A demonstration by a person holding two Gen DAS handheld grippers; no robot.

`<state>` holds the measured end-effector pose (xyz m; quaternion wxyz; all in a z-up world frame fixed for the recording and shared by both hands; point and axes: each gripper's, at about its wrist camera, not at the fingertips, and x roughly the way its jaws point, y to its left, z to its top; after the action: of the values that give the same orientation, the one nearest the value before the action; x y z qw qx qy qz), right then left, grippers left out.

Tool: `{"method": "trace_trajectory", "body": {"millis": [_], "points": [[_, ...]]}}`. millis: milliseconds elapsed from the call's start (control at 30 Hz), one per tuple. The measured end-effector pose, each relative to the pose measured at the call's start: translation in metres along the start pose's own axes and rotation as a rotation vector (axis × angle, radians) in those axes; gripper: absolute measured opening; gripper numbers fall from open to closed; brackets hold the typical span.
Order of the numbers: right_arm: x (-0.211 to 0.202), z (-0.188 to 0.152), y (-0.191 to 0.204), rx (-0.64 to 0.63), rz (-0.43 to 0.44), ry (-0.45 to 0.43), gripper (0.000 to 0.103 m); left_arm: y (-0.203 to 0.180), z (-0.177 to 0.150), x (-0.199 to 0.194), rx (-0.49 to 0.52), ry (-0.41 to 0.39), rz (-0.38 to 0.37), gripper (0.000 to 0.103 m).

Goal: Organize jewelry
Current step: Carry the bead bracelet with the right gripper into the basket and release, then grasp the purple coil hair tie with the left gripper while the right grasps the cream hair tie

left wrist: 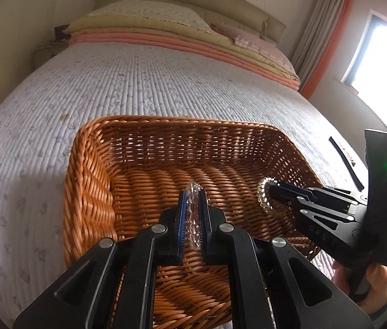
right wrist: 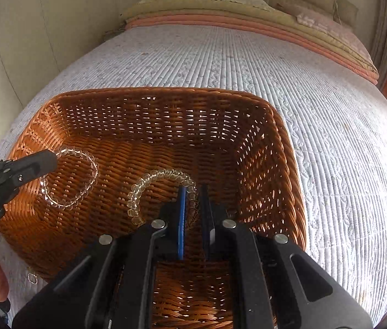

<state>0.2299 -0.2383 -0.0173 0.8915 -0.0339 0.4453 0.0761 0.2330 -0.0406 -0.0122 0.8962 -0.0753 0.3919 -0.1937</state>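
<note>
Your left gripper [left wrist: 192, 208] is clamped on the clear bracelet [right wrist: 70, 178]; your right gripper [right wrist: 193, 200] is clamped on the amber bracelet [right wrist: 149, 183]. Both hang inside the basket [right wrist: 289, 148] — above its floor, well apart. Lower each until the beads touch the weave, then part the jaws, keeping the two separate. Beyond, the bed [left wrist: 138, 82] — a small item [right wrist: 32, 278] lies by the basket's near left corner.

In the left wrist view, the left gripper [left wrist: 192, 205] hides the near rim of the basket [left wrist: 89, 164] and much of the clear bead bracelet [left wrist: 194, 192]. A small chain [right wrist: 32, 277] at lower left is too small to identify.
</note>
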Motion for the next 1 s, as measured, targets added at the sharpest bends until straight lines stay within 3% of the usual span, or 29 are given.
{"method": "trace_trajectory", "body": {"millis": [100, 167, 233, 433, 567, 733, 1000], "points": [[-0.003, 0.001, -0.002, 0.013, 0.016, -0.001, 0.01, -0.001, -0.003, -0.003, 0.023, 0.005, 0.025, 0.008], [-0.009, 0.001, -0.005, 0.021, 0.026, -0.017, 0.011, -0.002, -0.006, -0.017, 0.024, -0.015, 0.001, 0.017], [-0.023, 0.0, -0.007, 0.028, 0.037, -0.041, 0.022, -0.001, -0.01, -0.037, 0.018, -0.053, -0.016, 0.034], [-0.095, -0.016, -0.009, 0.026, 0.104, -0.152, 0.028, -0.007, -0.023, -0.121, 0.008, -0.191, -0.076, 0.045], [-0.143, -0.035, -0.01, 0.027, 0.131, -0.228, 0.043, -0.017, -0.04, -0.168, 0.018, -0.239, -0.1, 0.047], [-0.179, -0.069, -0.007, 0.02, 0.132, -0.284, 0.043, -0.022, -0.075, -0.208, 0.023, -0.274, -0.108, 0.048], [-0.158, -0.103, -0.003, 0.018, 0.101, -0.231, 0.043, -0.011, -0.121, -0.207, -0.037, -0.223, -0.106, 0.048]]}}
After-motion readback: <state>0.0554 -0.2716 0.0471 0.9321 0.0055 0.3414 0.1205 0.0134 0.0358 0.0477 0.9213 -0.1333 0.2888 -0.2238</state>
